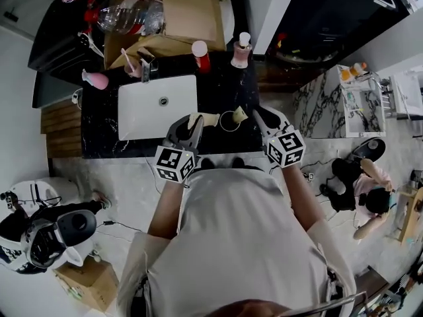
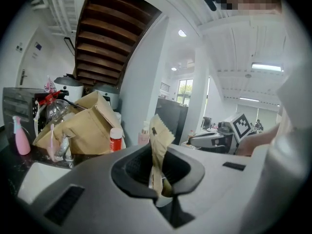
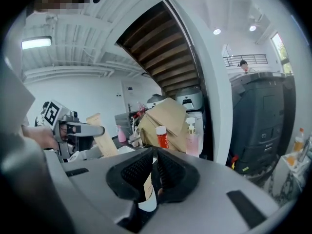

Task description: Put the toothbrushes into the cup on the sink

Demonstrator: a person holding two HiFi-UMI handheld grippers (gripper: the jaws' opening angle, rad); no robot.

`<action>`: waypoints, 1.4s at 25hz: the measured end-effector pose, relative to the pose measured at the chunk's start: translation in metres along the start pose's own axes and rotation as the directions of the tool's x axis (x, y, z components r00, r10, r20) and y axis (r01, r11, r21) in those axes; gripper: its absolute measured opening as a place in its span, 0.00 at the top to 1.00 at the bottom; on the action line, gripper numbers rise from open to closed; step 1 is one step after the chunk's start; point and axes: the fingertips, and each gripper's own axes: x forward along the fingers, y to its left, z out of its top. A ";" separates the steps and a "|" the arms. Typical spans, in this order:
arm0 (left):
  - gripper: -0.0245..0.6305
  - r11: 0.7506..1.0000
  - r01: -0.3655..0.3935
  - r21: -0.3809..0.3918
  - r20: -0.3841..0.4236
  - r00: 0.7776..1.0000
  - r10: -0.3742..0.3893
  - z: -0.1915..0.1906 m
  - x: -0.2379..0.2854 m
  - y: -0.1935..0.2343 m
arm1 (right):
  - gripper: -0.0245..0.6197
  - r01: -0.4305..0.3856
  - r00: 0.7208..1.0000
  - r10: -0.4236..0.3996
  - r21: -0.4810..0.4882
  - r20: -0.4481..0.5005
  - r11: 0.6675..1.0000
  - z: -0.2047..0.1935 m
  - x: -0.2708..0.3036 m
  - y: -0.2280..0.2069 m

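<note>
Our left gripper point(image 1: 193, 123) has its fingers clamped on one wrapped toothbrush point(image 1: 206, 119), our right gripper point(image 1: 258, 118) on another wrapped toothbrush point(image 1: 239, 114), with the black bench point(image 1: 99, 121), white sink point(image 1: 142, 114) and cardboard box point(image 1: 188, 8) beyond them.

Head view steeply down over the sink point(image 1: 142, 111); both gripper views low, close, toward the shared far red-capped bottle point(image 1: 200, 56).

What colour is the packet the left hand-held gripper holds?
The packet is kraft-paper tan; clearest in the left gripper view.

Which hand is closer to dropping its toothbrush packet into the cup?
Right, probably. The right gripper holds its packet at the cup rim; the left gripper grips its own packet slightly farther away.
</note>
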 end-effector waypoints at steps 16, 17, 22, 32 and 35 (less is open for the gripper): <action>0.91 0.997 0.063 0.046 -0.054 0.997 -0.061 -0.023 0.042 -0.020 | 0.90 0.052 0.999 -0.053 0.044 0.012 0.998 -0.001 -0.025 -0.007; 0.91 0.997 0.066 0.052 -0.059 0.996 -0.063 -0.026 0.045 -0.021 | 0.90 0.058 0.998 -0.058 0.046 0.012 0.997 -0.001 -0.026 -0.007; 0.91 0.991 0.097 0.088 -0.095 0.991 -0.089 -0.038 0.059 -0.029 | 0.90 0.079 0.997 -0.080 0.061 0.018 0.995 -0.004 -0.033 -0.009; 0.91 0.981 0.108 0.160 -0.186 0.979 -0.078 -0.068 0.082 -0.035 | 0.90 0.070 0.997 -0.072 0.061 0.017 0.996 -0.012 -0.034 -0.002; 0.91 0.979 0.115 0.171 -0.208 0.975 -0.079 -0.076 0.087 -0.038 | 0.90 0.061 0.998 -0.062 0.054 0.012 0.997 -0.014 -0.032 0.002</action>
